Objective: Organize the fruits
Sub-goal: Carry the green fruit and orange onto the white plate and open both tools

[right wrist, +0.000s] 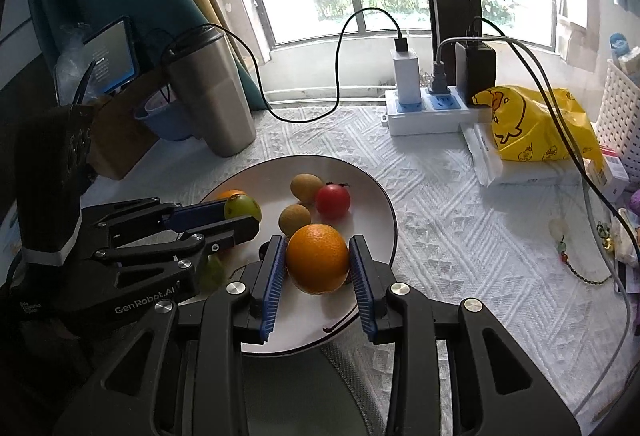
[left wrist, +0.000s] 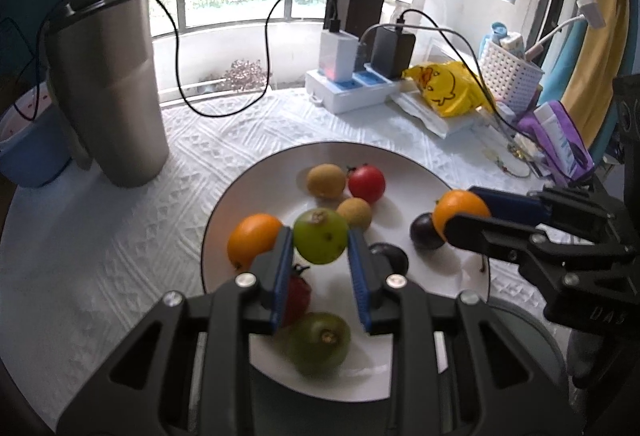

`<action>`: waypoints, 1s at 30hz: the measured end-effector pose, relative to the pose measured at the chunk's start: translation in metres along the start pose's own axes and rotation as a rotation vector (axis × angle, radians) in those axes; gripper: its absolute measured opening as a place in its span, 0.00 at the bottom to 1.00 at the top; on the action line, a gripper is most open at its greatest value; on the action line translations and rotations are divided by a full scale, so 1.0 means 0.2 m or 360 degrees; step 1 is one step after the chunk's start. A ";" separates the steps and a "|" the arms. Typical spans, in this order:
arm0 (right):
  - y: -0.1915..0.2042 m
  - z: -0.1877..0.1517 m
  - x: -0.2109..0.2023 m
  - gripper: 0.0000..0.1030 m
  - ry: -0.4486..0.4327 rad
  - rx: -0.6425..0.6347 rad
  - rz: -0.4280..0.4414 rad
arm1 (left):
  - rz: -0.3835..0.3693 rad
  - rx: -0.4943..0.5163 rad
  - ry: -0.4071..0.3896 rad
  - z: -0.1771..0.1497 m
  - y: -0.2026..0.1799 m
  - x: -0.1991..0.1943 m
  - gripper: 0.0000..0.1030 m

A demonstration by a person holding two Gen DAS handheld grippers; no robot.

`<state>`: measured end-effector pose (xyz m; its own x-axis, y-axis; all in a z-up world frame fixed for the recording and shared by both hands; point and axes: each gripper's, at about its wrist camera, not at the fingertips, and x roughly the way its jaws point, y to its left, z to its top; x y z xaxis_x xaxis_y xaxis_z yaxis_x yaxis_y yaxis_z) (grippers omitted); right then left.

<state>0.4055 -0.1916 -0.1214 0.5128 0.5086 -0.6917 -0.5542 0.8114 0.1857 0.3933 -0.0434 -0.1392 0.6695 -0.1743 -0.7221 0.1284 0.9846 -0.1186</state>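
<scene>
A white plate [left wrist: 400, 171] [right wrist: 364, 195] lies on the patterned cloth. My left gripper [left wrist: 320, 242] [right wrist: 242, 215] is shut on a green fruit [left wrist: 320, 236] [right wrist: 242, 207] just above the plate. My right gripper [right wrist: 318, 262] [left wrist: 460, 212] is shut on an orange [right wrist: 318, 258] [left wrist: 460, 211] over the plate's near right side. On the plate lie two tan fruits [left wrist: 326, 179], a red tomato [left wrist: 366, 183], another orange [left wrist: 252, 238], two dark plums [left wrist: 426, 232], a second green fruit [left wrist: 318, 342] and a red fruit [left wrist: 298, 294] half hidden by my left finger.
A steel tumbler [left wrist: 108, 87] and a blue cup [left wrist: 28, 143] stand left of the plate. Behind it are a power strip [left wrist: 352, 91] with chargers and cables, a yellow bag [left wrist: 448, 87], a white basket [left wrist: 508, 71] and a purple pouch [left wrist: 564, 143].
</scene>
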 end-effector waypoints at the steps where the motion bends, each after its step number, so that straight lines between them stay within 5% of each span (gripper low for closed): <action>1: 0.00 0.00 0.00 0.34 0.0003 0.0000 0.0001 | 0.0002 0.0007 0.0006 0.00 0.00 0.01 0.28; 20: 0.07 0.02 -0.01 0.34 0.0017 -0.0054 -0.0010 | -0.0001 -0.0022 0.0004 0.00 0.00 -0.02 0.31; 30: 0.17 0.04 0.03 0.34 0.0037 -0.0106 0.0033 | 0.0020 -0.0105 -0.0127 -0.04 0.13 -0.24 0.32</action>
<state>0.3949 -0.1592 -0.1130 0.4859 0.5177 -0.7042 -0.6075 0.7793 0.1538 0.3577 -0.0098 -0.1126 0.7272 -0.1599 -0.6676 0.0729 0.9850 -0.1565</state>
